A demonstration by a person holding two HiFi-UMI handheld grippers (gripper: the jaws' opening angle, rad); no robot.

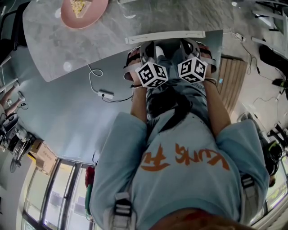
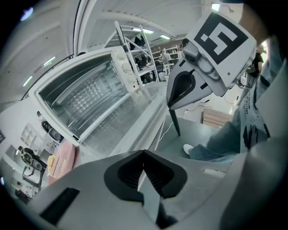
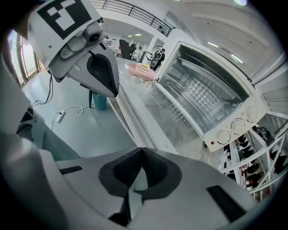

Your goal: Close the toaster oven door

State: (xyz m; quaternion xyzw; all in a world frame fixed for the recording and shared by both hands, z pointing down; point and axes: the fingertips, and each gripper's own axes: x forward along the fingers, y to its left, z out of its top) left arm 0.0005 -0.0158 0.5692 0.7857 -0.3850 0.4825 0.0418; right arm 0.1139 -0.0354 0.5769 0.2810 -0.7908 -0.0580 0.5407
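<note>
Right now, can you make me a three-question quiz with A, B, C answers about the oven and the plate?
1. Where is the plate? A on the table; B on the floor; C on a chair.
2. What colour is the plate? A blue; B pink; C green.
3. The toaster oven door is: A shut; B open; C missing.
Answers: 1 A, it sits on the grey tabletop; 2 B, it looks pink in the head view; 3 B, it is folded down with the inside showing.
</note>
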